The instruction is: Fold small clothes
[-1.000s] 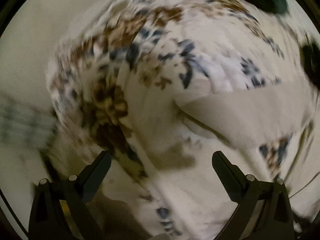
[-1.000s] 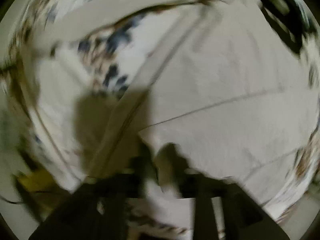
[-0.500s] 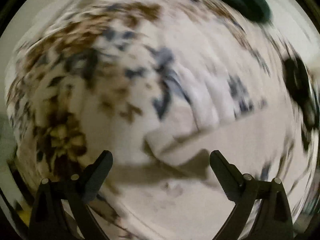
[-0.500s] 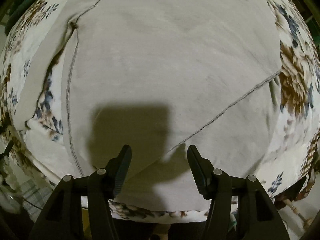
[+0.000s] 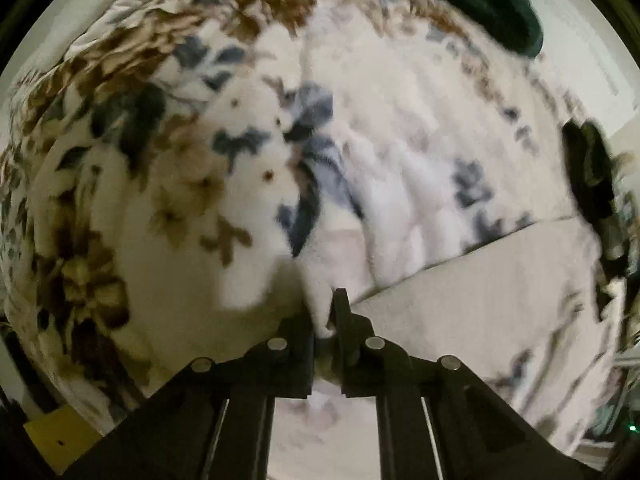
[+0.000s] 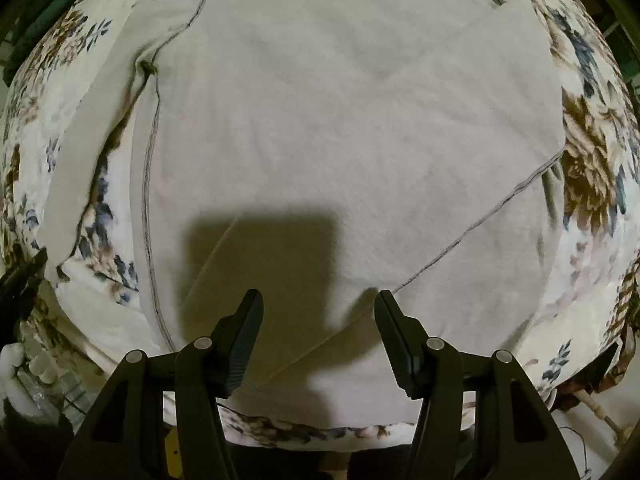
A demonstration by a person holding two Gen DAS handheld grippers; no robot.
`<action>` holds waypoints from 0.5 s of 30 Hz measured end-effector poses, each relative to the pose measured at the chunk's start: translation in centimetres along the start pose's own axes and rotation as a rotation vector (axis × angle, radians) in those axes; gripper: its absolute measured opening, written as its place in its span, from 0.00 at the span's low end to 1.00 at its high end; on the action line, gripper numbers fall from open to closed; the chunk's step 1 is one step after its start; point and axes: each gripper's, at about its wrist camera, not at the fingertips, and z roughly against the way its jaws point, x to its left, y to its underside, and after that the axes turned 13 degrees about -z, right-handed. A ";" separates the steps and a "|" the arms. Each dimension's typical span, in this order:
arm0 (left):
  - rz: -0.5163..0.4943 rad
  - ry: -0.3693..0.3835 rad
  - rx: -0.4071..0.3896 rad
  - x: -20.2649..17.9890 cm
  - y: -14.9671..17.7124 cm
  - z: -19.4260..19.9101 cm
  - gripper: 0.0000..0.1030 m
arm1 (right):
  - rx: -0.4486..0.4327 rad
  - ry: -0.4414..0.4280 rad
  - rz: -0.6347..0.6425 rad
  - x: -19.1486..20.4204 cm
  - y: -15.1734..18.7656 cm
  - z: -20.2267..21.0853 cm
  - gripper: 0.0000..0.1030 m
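Garment (image 6: 340,120): lies flat on the bedspread (image 6: 592,152), which shows past it left, right and near side. Left sleeve (image 6: 88,152): beside the garment body, apart from it lower down. Right gripper (image 6: 318,320): over the garment's near hem. Left gripper (image 5: 322,312): at the garment's edge (image 5: 480,300).

Both wrist cameras look down, close over the pale garment (image 6: 340,120) on the floral bedspread (image 5: 160,160), which both views share.
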 end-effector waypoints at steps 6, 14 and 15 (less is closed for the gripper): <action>0.191 0.024 -0.069 4.4 2.0 6.3 0.13 | -0.006 0.013 0.006 0.2 0.2 0.6 0.58; 0.338 0.067 0.015 8.7 6.8 4.1 0.39 | 0.008 0.013 0.008 0.3 -0.3 0.8 0.58; 0.332 0.077 0.028 8.2 6.8 3.4 0.39 | 0.008 0.012 0.010 0.4 -0.2 0.8 0.58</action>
